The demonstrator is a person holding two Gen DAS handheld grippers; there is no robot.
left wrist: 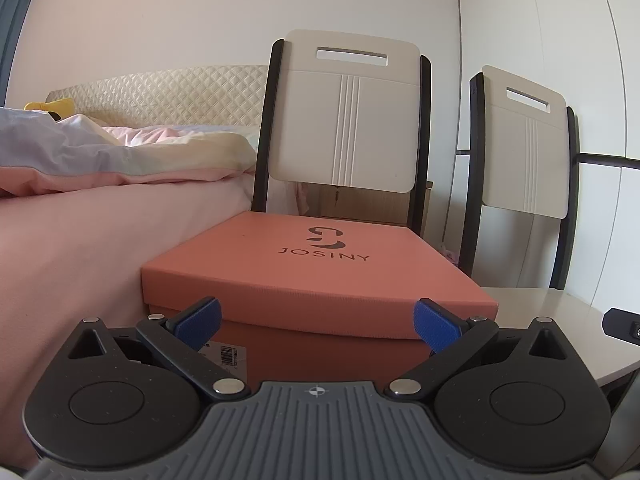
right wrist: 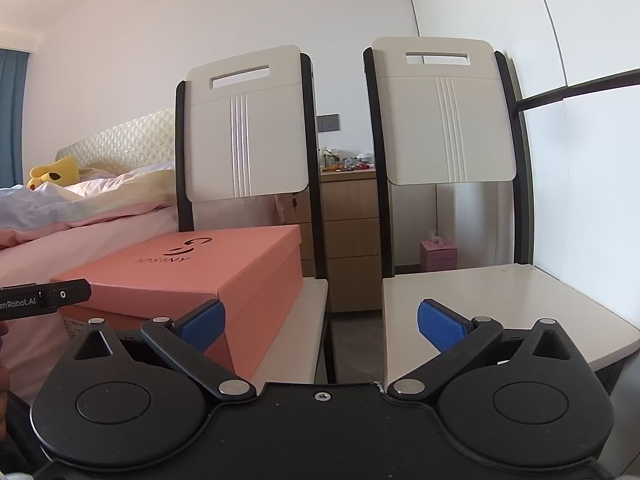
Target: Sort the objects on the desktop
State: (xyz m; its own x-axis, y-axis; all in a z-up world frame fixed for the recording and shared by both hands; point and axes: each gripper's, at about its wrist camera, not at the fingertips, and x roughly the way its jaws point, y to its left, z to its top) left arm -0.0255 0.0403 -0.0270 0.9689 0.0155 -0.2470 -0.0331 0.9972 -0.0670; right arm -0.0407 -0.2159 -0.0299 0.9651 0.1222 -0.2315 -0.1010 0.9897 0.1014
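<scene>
A salmon-pink JOSINY shoe box [left wrist: 316, 276] with its lid on stands on the seat of the left chair; it also shows in the right wrist view [right wrist: 192, 276]. My left gripper [left wrist: 318, 326] is open and empty, right in front of the box's near side, its blue pads [left wrist: 200, 320] spread about as wide as the box. My right gripper [right wrist: 320, 326] is open and empty, facing the gap between the two chairs, with the box ahead to its left. The left gripper's body [right wrist: 44, 298] shows at the right view's left edge.
Two white chairs with black frames stand side by side: the left chair [right wrist: 244, 136] bears the box, the right chair's seat [right wrist: 500, 304] is bare. A bed with pink bedding [left wrist: 80, 240] lies to the left. A wooden drawer unit [right wrist: 348, 240] and a pink tissue box [right wrist: 438, 254] stand behind.
</scene>
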